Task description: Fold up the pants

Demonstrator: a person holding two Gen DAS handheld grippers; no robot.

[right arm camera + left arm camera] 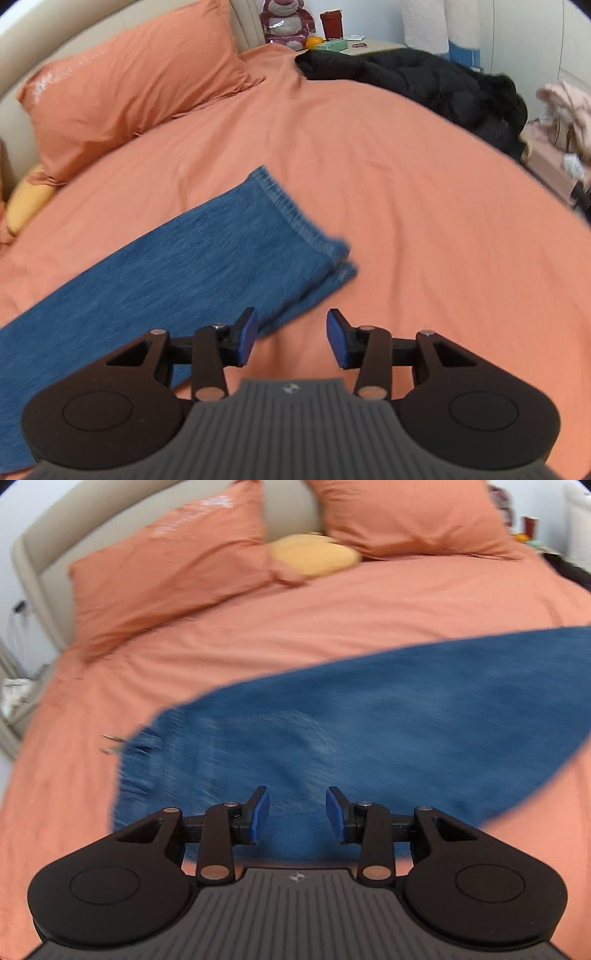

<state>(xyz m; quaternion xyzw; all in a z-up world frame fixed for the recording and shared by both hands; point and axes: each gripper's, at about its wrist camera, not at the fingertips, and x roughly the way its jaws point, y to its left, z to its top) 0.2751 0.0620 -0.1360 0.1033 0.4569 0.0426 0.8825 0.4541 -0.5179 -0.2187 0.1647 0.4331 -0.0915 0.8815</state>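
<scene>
Blue pants (192,258) lie flat on bed (406,184), leg hems stacked. Left claw (297,814) spread above waist end; right claw (291,338) spread beside hems, both empty.

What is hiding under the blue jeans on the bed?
The blue denim jeans lie flat on the orange bed cover, which shows all around them. At the hem, a second denim layer peeks out beneath. Anything else underneath is covered.
</scene>
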